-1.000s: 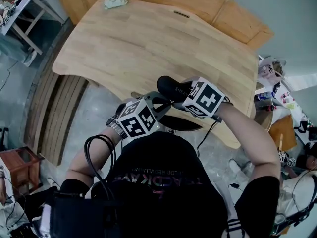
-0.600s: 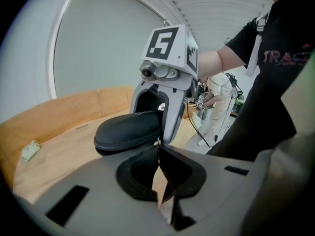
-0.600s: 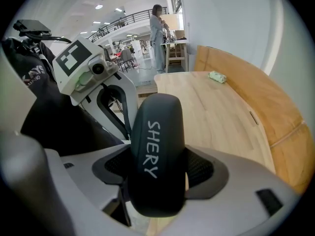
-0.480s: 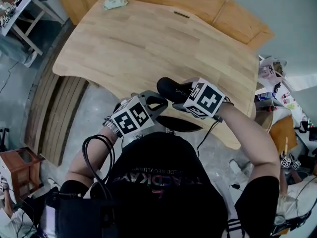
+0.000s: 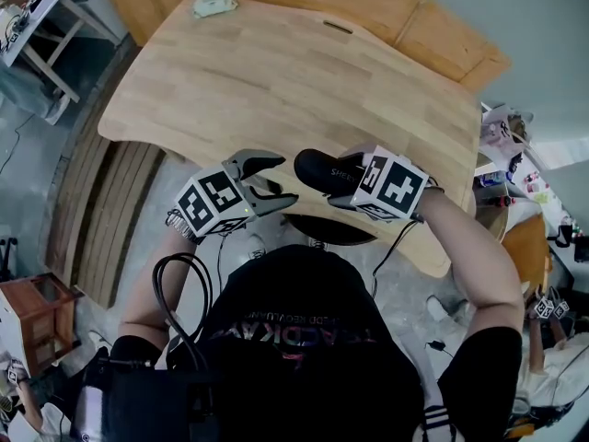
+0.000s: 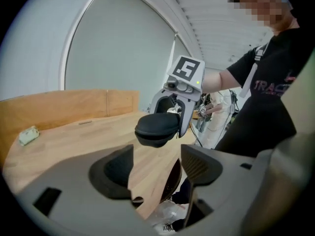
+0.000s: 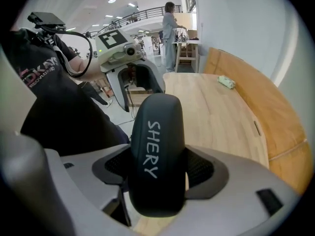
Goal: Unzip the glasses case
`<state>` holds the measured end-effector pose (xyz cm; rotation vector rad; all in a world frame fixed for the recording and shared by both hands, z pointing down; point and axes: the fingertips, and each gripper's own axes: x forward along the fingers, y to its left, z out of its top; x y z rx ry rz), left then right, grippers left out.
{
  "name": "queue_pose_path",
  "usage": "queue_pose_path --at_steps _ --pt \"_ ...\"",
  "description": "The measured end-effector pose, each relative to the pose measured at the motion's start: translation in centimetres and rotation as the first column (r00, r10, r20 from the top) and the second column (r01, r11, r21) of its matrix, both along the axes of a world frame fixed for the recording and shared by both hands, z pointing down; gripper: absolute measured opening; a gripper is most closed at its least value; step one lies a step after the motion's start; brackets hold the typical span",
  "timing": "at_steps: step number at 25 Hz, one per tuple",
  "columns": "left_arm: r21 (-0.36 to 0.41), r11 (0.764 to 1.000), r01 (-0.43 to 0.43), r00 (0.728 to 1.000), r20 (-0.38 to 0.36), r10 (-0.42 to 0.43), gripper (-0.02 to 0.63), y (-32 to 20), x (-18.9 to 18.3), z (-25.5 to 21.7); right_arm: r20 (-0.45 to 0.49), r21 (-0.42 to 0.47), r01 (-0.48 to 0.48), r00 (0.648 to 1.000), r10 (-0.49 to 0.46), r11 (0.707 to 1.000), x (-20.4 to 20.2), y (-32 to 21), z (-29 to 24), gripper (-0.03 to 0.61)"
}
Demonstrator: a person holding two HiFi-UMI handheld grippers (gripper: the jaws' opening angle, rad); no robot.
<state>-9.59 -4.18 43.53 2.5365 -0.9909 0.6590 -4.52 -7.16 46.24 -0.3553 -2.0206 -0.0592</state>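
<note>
Our right hand-held gripper clamps the black oval glasses case, white lettering along its shell, above the bench's near edge. Our left hand-held gripper is opening its jaws, empty, near the case.

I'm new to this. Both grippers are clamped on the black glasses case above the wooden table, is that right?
Not quite. Only the right gripper is clamped on the black glasses case above the wooden table. The left gripper view shows the left gripper off the case, its jaws opening with nothing between them.
</note>
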Motion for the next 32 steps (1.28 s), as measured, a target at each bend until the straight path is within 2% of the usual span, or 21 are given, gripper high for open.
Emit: queue_pose_path --at_steps 3,7,13,20,22,27,32 --pt "0.024 0.999 -0.047 0.998 -0.038 0.048 0.350 -0.3 1.0 -0.9 0.004 0.006 0.059 0.998 -0.059 0.998 -0.1 1.0 -0.3 0.339" --pt "0.037 0.994 -0.106 0.987 -0.121 0.110 0.364 -0.4 2.3 -2.1 -0.003 0.024 0.145 0.989 -0.145 0.989 0.1 2.6 -0.8 0.339" --pt "0.056 0.964 -0.259 0.959 -0.109 0.264 0.362 0.5 4.4 -2.9 -0.009 0.048 0.277 0.961 -0.277 0.960 0.2 4.0 -2.1 0.339" --pt "0.077 0.930 -0.359 0.919 -0.144 0.367 0.362 1.6 6.3 -3.6 0.003 0.044 0.377 0.926 -0.377 0.925 0.1 5.4 -3.1 0.341" --pt "0.089 0.927 -0.365 0.915 -0.151 0.375 0.357 1.7 6.5 -3.7 0.006 0.040 0.395 0.918 -0.396 0.918 0.1 5.5 -3.2 0.339" --pt "0.114 0.940 -0.322 0.914 -0.221 0.340 0.345 1.4 5.6 -4.9 0.060 0.025 0.395 0.916 -0.396 0.918 -0.7 5.4 -4.0 0.344" --pt "0.138 0.953 -0.271 0.928 -0.227 0.296 0.341 1.2 4.5 -5.5 0.088 0.051 0.393 0.914 -0.396 0.918 -1.6 5.0 -4.7 0.347"
